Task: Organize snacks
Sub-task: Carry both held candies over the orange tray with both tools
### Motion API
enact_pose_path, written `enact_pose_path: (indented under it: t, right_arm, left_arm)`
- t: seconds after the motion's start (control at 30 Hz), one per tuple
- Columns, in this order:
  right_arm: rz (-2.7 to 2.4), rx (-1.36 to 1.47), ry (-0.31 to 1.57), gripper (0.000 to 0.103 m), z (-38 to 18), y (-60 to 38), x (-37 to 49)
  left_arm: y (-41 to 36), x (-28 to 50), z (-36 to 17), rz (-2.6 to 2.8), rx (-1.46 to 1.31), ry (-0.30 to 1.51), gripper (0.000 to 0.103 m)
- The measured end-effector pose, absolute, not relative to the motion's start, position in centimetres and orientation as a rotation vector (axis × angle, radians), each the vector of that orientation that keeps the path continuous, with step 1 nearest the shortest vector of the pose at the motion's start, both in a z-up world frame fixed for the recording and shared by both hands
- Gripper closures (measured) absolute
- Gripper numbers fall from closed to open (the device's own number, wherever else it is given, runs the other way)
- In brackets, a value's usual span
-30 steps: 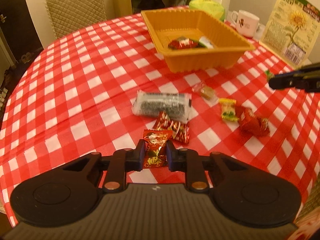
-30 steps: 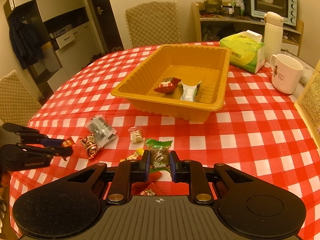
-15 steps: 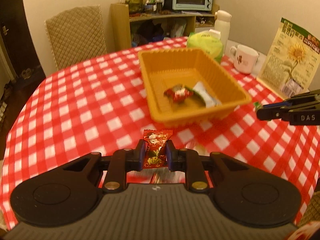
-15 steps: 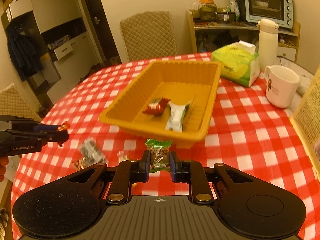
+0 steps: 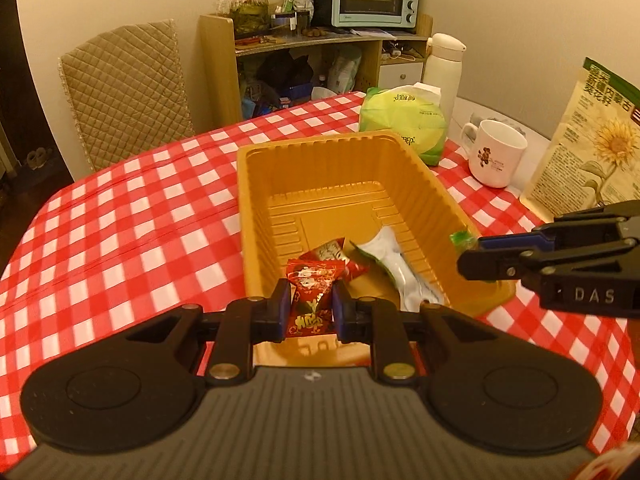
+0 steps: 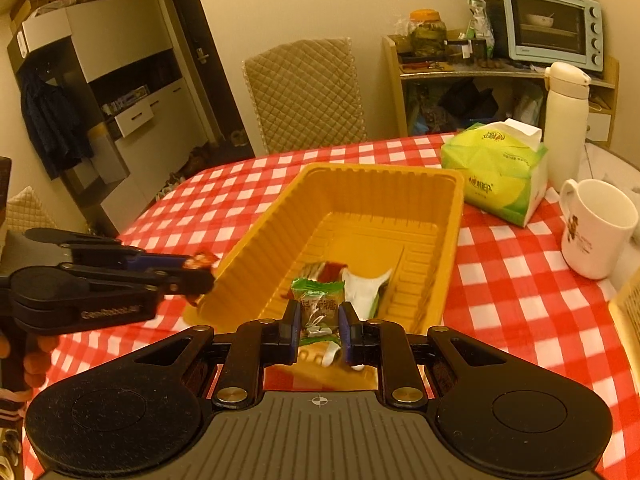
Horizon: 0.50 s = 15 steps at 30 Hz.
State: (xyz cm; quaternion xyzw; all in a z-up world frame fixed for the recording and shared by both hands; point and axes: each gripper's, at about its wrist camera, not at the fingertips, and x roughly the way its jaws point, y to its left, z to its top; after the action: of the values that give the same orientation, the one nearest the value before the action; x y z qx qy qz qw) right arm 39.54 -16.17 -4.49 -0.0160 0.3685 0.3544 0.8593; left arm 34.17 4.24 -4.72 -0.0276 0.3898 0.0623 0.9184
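**Progress.** Judged partly done. The orange tray (image 5: 256, 184) on the checked bench (image 5: 120, 216) is already holding two snacks, and two more are being carried in, one per hand. Neither carried piece is released yet; both are hanging over the tray's near end, low in the centre of each wrist view. Whether loose snacks are still lying on the bench cannot be told, since the gripper bodies are hiding the near part of it.

**Hand-held grippers: two.**
- Left hand-held gripper (image 5: 308, 307): pressed together on a red snack packet (image 5: 310, 292), pinching it by its lower half, the top standing clear above the pads.
- Right hand-held gripper (image 6: 319, 330): pinching a green-topped candy packet (image 6: 318, 304) in the same way. In the left wrist view it is showing at the right edge, the packet's green tip poking out over the tray's right rim.

**Snacks in the tray: two.**
- One red wrapped sweet (image 5: 334, 254), lying on the tray floor toward the near end.
- One white-and-green packet (image 5: 394, 266), lying just beside it to the right, slanting toward the near wall.

**Snacks in view in all: four**, two lying and two being held.

**Other bench items, one each.**
- White mug (image 5: 496, 154), right of the tray.
- Green tissue pack (image 5: 404, 114), behind the tray's far right corner.
- White flask (image 5: 442, 68), behind the tissues.
- Sunflower-seed bag (image 5: 592, 140), standing at the far right.
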Motion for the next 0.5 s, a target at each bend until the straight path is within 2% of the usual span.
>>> enact_pose_path:
  t: [0.5]
  right_arm:
    - [0.726, -0.012, 0.806, 0.083, -5.7, -15.6, 41.8]
  left_arm:
    - [4.2, 38.0, -7.5, 0.120, -0.073, 0.873, 0.083]
